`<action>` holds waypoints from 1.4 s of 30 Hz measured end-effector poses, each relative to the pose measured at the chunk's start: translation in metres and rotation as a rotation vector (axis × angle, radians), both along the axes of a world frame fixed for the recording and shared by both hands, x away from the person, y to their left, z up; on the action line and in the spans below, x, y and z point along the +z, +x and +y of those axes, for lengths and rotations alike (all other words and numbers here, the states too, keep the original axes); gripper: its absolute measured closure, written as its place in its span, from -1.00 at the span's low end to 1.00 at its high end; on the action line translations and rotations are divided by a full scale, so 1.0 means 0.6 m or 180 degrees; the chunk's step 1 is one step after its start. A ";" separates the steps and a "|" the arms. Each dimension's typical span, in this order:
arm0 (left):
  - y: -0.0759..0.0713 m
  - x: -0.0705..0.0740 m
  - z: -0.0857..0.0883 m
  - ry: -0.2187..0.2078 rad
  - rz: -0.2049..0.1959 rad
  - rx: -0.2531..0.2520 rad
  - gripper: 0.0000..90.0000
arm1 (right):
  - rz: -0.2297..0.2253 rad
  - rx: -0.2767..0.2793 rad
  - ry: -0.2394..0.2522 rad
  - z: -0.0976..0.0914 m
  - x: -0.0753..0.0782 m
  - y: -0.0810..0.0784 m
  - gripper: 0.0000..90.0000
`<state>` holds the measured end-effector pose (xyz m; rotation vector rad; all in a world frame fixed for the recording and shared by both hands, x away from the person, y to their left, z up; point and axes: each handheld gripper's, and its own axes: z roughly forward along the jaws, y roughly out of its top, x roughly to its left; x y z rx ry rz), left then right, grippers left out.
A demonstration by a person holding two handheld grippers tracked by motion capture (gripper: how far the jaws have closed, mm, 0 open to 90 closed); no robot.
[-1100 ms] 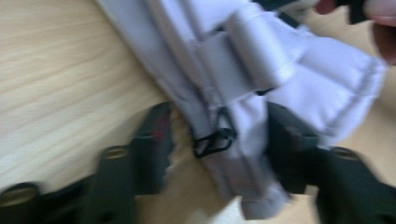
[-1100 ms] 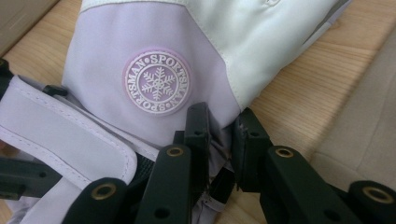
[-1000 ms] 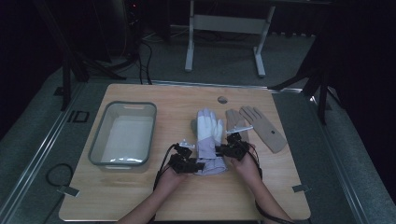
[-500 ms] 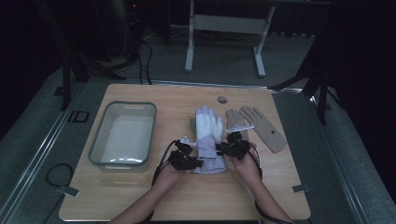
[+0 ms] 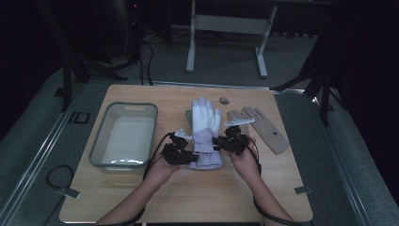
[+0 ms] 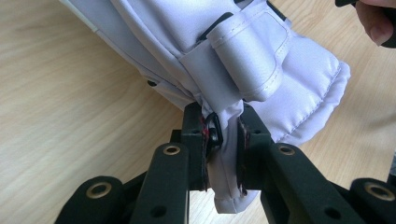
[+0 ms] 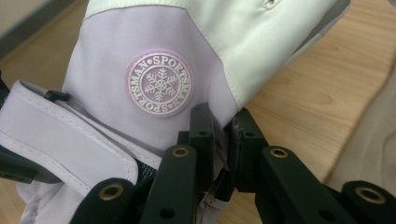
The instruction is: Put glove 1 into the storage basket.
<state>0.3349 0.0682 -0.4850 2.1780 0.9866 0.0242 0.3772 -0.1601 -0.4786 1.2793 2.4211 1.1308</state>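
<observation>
Both grippers are clamped on the ski glove (image 5: 205, 136) cuff at mid-table: left gripper (image 6: 223, 154) pinches its edge fabric, right gripper (image 7: 218, 140) its opposite side. Likely a lift next: raise both evenly and keep the pinches deep, the tray (image 5: 101, 141) is close by.

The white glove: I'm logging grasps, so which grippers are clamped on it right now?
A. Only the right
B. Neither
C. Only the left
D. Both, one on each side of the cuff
D. The left gripper pinches cuff fabric of the white glove between its fingers, and the right gripper is closed on the glove's edge below the snowflake badge.
</observation>
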 end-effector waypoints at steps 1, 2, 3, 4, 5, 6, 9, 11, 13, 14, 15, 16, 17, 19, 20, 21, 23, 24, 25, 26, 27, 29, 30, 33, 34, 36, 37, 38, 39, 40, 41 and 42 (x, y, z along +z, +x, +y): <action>0.000 0.005 0.004 0.0018 -0.0004 -0.0005 0.71 | -0.0012 0.0014 -0.0011 0.004 0.004 0.000 0.80; 0.001 0.009 0.008 0.0020 -0.0005 0.0001 0.71 | -0.0033 0.0023 -0.0004 0.008 0.008 0.000 0.80; 0.001 0.009 0.008 0.0020 -0.0005 0.0001 0.71 | -0.0037 0.0021 -0.0006 0.013 0.011 0.000 0.80; 0.001 0.019 0.017 0.0071 -0.0034 -0.0017 0.71 | -0.0041 0.0031 0.0007 0.017 0.015 0.000 0.80; 0.001 0.024 0.021 0.0073 -0.0036 -0.0013 0.71 | -0.0052 0.0040 0.0017 0.021 0.019 0.001 0.80; 0.001 0.029 0.026 0.0094 -0.0056 -0.0010 0.71 | -0.0061 0.0049 0.0030 0.026 0.023 0.001 0.80; 0.001 0.043 0.041 0.0135 -0.0088 0.0003 0.71 | -0.0079 0.0077 0.0056 0.041 0.034 0.004 0.80; 0.001 0.050 0.051 0.0150 -0.0110 0.0017 0.72 | -0.0094 0.0098 0.0067 0.053 0.042 0.006 0.80; 0.001 0.057 0.063 0.0167 -0.0111 0.0024 0.72 | -0.0118 0.0131 0.0065 0.064 0.048 0.007 0.80; 0.001 0.060 0.068 0.0184 -0.0124 0.0024 0.72 | -0.0118 0.0136 0.0075 0.069 0.051 0.008 0.80; 0.001 0.063 0.074 0.0190 -0.0123 0.0034 0.72 | -0.0127 0.0148 0.0082 0.075 0.053 0.009 0.80; 0.001 0.066 0.079 0.0193 -0.0119 0.0041 0.72 | -0.0139 0.0159 0.0081 0.081 0.056 0.009 0.80; 0.001 0.069 0.084 0.0212 -0.0131 0.0045 0.72 | -0.0144 0.0168 0.0094 0.086 0.058 0.010 0.80; 0.001 0.072 0.089 0.0210 -0.0136 0.0067 0.72 | -0.0151 0.0188 0.0110 0.097 0.062 0.012 0.80; 0.000 0.077 0.101 0.0225 -0.0137 0.0079 0.72 | -0.0148 0.0201 0.0120 0.103 0.064 0.013 0.80; -0.001 0.079 0.107 0.0225 -0.0136 0.0090 0.72 | -0.0143 0.0212 0.0124 0.109 0.066 0.015 0.80; -0.002 0.083 0.120 0.0222 -0.0142 0.0122 0.72 | -0.0149 0.0237 0.0142 0.122 0.070 0.017 0.80; -0.002 0.085 0.127 0.0226 -0.0142 0.0133 0.72 | -0.0155 0.0255 0.0143 0.128 0.072 0.018 0.80; -0.002 0.085 0.127 0.0226 -0.0142 0.0133 0.72 | -0.0146 0.0263 0.0151 0.135 0.073 0.019 0.80; -0.004 0.087 0.140 0.0223 -0.0143 0.0167 0.72 | -0.0156 0.0284 0.0152 0.142 0.075 0.019 0.80; -0.005 0.089 0.147 0.0240 -0.0147 0.0177 0.72 | -0.0157 0.0294 0.0155 0.149 0.076 0.020 0.80; -0.007 0.091 0.161 0.0242 -0.0140 0.0209 0.72 | -0.0157 0.0323 0.0148 0.164 0.079 0.021 0.80; -0.008 0.093 0.168 0.0251 -0.0140 0.0219 0.72 | -0.0168 0.0340 0.0149 0.172 0.080 0.022 0.81; -0.010 0.097 0.183 0.0249 -0.0131 0.0260 0.72 | -0.0175 0.0382 0.0144 0.188 0.083 0.023 0.80; -0.013 0.102 0.199 0.0273 -0.0140 0.0289 0.72 | -0.0185 0.0423 0.0157 0.206 0.087 0.024 0.80; -0.016 0.107 0.215 0.0285 -0.0133 0.0327 0.72 | -0.0193 0.0445 0.0178 0.222 0.090 0.025 0.80; -0.017 0.109 0.224 0.0306 -0.0133 0.0343 0.72 | -0.0198 0.0465 0.0175 0.231 0.091 0.025 0.81; -0.018 0.111 0.233 0.0313 -0.0130 0.0361 0.72 | -0.0194 0.0473 0.0190 0.241 0.092 0.026 0.81; -0.020 0.112 0.242 0.0332 -0.0136 0.0383 0.72 | -0.0189 0.0491 0.0197 0.251 0.092 0.027 0.81; -0.022 0.113 0.251 0.0341 -0.0144 0.0407 0.72 | -0.0184 0.0508 0.0205 0.261 0.093 0.027 0.80; -0.022 0.113 0.251 0.0341 -0.0144 0.0407 0.72 | -0.0184 0.0508 0.0205 0.261 0.093 0.027 0.80; -0.026 0.112 0.269 0.0328 -0.0141 0.0462 0.72 | -0.0165 0.0549 0.0218 0.280 0.093 0.029 0.80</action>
